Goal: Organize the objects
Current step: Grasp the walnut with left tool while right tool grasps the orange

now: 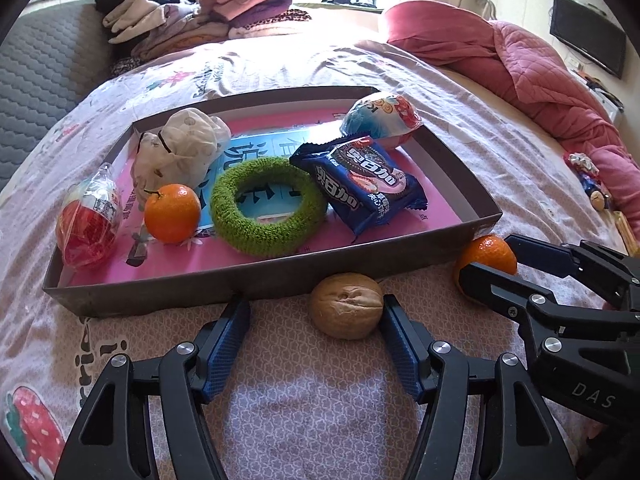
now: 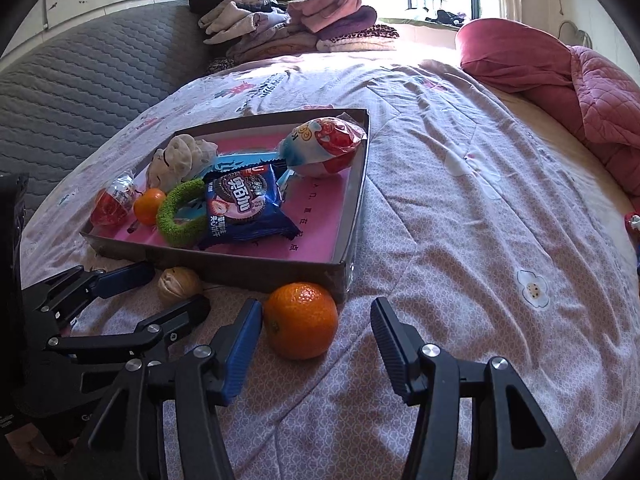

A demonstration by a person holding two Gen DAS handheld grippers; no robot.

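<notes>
On the patterned quilted bed, beside the cardboard tray, a wrinkled walnut sits between the left tool's open jaws; a glossy round orange lies inside the right tool's open jaws.

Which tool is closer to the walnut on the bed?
Left. The left tool has the walnut between its open fingers, against one pad. The right tool is off to the side, straddling the loose orange.

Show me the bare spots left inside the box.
Bare floor of the box: the near right corner, beside the cookie packet, and a small spot inside the green ring. The left half is crowded around the orange and cloth toy.
</notes>
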